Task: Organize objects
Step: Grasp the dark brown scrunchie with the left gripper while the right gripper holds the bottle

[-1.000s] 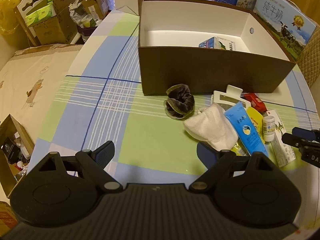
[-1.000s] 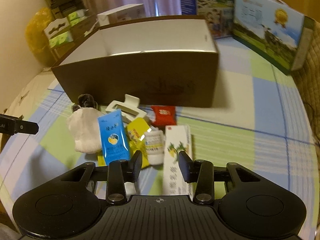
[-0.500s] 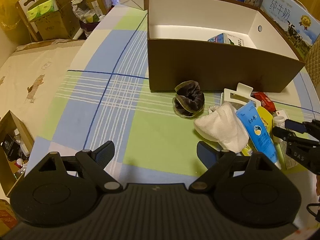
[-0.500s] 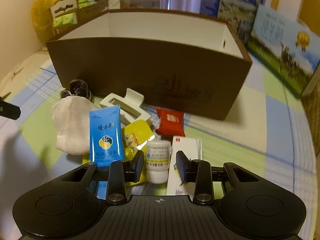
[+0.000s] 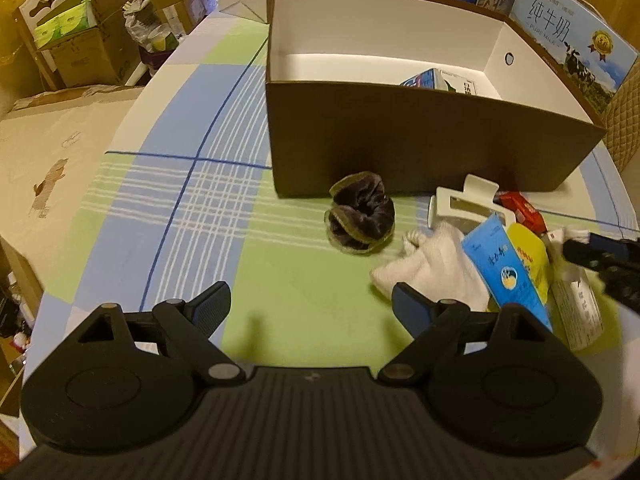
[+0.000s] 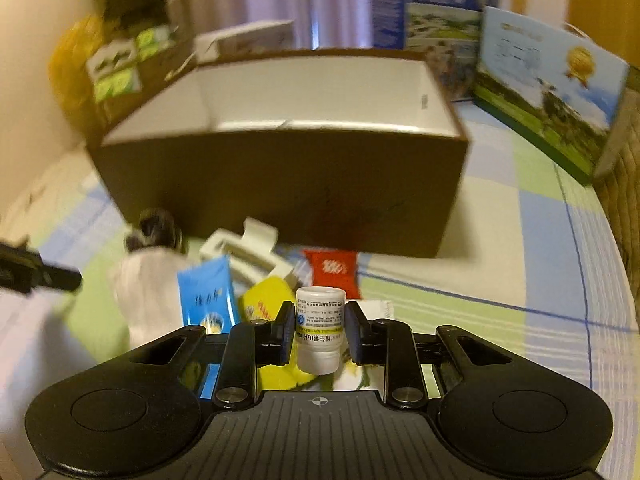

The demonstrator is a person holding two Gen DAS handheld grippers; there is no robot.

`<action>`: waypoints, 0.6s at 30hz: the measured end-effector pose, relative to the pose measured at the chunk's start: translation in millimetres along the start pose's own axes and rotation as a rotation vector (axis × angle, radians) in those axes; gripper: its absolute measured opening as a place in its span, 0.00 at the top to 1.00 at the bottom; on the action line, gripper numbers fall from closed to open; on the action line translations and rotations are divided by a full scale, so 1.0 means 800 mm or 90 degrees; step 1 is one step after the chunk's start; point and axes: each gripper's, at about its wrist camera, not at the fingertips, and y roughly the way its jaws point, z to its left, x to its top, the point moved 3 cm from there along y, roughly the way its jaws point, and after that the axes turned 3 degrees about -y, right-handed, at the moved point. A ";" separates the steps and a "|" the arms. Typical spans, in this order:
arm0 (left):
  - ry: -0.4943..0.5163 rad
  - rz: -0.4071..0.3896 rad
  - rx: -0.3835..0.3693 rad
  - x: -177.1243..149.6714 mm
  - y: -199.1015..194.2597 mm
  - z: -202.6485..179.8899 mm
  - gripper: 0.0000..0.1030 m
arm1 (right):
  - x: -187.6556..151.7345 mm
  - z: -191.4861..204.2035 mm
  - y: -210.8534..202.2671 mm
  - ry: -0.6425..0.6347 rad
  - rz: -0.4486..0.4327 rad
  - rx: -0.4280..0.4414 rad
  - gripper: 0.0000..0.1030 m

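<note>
My right gripper holds a small white pill bottle between its pads, which touch both sides as the jaws are still closing. Below it lie a blue tube, a yellow packet, a red packet and a white hair clip. Behind them stands the brown box. My left gripper hovers wide over the checked cloth, its jaws closing slightly with nothing between them. A dark scrunchie and a white cloth lie just ahead of it.
A small blue-and-white carton lies inside the box. Milk cartons stand behind it on the right. The table edge curves away on the left, with stacked cardboard boxes on the floor beyond. A flat white carton lies under the pile.
The right gripper has narrowed around the white pill bottle and now touches it. The left gripper has sunk a little toward the table and come nearer the scrunchie.
</note>
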 end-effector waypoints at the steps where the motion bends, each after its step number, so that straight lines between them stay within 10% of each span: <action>1: 0.003 -0.003 -0.004 0.002 0.005 -0.001 0.21 | 0.003 -0.005 -0.004 0.018 -0.003 0.003 0.77; 18: 0.084 -0.030 -0.069 0.059 0.089 -0.037 0.36 | 0.014 -0.063 -0.032 0.149 -0.014 -0.024 0.77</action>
